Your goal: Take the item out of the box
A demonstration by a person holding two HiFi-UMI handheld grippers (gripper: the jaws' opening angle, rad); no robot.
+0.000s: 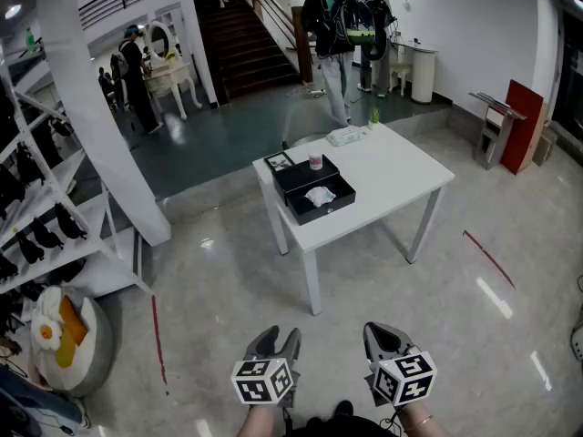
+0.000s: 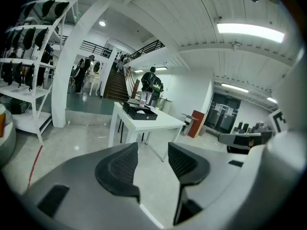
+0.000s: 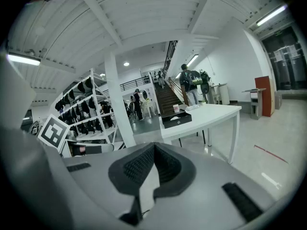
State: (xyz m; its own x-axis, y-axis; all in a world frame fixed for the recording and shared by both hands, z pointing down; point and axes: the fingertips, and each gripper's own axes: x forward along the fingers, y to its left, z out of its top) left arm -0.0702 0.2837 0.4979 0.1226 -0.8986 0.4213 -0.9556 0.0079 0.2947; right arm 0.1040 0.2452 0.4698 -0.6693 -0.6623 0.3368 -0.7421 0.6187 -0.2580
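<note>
A black open box (image 1: 314, 192) stands on the white table (image 1: 392, 176), far ahead of me, with a crumpled white item (image 1: 321, 196) inside it. Both grippers hang low near my body, well short of the table. My left gripper (image 1: 279, 335) is open, and nothing sits between its dark ribbed pads (image 2: 125, 163). The right gripper (image 1: 383, 330) is shut with its pad tips touching and holds nothing. In the left gripper view the box (image 2: 140, 111) shows small beyond the left gripper (image 2: 152, 147). The right gripper view has the box (image 3: 176, 120) past the right gripper (image 3: 154, 150).
A pink-banded cup (image 1: 315, 161), a small frame (image 1: 279, 162) and a plant (image 1: 373, 116) share the table. A white pillar (image 1: 100, 126) and a rack of dark gear (image 1: 36, 217) stand to the left. A person with a backpack (image 1: 332, 25) walks beyond, near stairs (image 1: 246, 44).
</note>
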